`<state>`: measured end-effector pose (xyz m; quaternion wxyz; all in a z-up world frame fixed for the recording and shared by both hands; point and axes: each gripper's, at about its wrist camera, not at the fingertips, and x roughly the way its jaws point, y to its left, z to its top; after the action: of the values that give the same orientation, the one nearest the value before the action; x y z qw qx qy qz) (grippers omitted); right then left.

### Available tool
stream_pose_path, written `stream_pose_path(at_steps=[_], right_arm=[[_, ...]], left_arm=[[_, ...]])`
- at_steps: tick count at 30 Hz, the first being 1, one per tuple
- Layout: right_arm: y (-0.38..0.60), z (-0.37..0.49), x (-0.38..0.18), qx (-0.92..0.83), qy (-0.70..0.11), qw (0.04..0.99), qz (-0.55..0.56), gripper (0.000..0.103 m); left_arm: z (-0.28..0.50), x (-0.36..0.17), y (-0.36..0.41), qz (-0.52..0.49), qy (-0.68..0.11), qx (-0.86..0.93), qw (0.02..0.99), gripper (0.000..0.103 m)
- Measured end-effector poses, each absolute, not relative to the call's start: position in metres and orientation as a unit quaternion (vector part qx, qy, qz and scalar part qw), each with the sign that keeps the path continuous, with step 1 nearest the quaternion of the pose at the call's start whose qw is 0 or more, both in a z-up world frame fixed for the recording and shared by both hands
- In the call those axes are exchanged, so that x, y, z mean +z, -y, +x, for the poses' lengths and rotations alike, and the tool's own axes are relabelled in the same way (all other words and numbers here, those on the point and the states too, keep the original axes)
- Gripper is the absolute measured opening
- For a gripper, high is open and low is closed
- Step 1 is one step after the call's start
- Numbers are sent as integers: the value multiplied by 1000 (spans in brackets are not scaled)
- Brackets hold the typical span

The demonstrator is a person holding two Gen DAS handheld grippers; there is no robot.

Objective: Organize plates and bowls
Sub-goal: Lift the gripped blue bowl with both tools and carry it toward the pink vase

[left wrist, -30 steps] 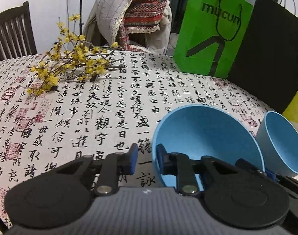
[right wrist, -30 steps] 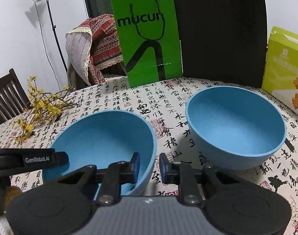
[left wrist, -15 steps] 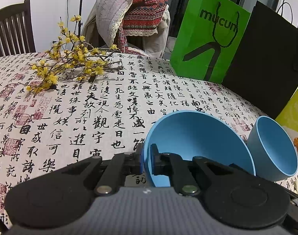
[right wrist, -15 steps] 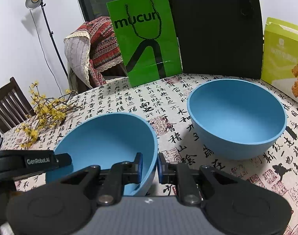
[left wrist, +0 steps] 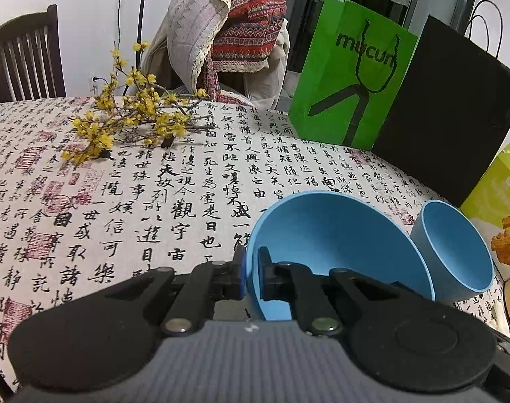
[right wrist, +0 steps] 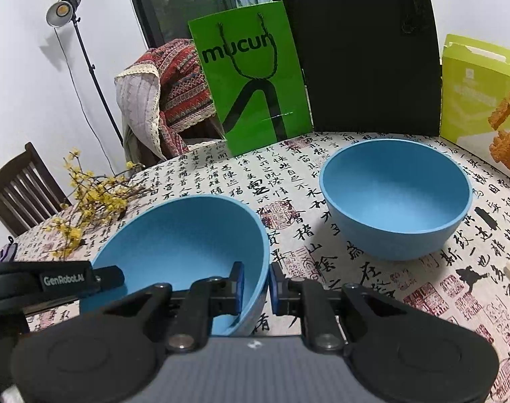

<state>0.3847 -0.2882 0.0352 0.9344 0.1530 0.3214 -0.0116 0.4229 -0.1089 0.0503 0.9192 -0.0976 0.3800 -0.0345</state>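
Left gripper (left wrist: 251, 270), newly clamped on bowl (left wrist: 339, 235)

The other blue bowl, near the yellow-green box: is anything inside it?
No. In the right wrist view the far blue bowl sits upright on the tablecloth, its inside bare.

**Two blue bowls on the calligraphy cloth**

The near blue bowl (right wrist: 184, 238) is matte, plain and empty. It sits tipped, its open mouth leaning away from me toward the green paper bag (right wrist: 251, 80), and its near rim is pinched on both sides: my right gripper (right wrist: 256, 283) clamps one stretch of the wall, my left gripper (left wrist: 251, 270) another. The far blue bowl (right wrist: 396, 198) is the same colour and make, also empty. It stands upright on the cloth, apart from the first, nearer the bag and just off to the right of it.
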Motion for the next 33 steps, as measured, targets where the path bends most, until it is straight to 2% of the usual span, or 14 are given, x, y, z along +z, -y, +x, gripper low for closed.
stream_pose_path(at_steps=[33], right_arm=[[248, 302, 79, 45, -282, 945, 158, 15]], left_arm=[[319, 100, 56, -115, -330, 5, 937, 8]])
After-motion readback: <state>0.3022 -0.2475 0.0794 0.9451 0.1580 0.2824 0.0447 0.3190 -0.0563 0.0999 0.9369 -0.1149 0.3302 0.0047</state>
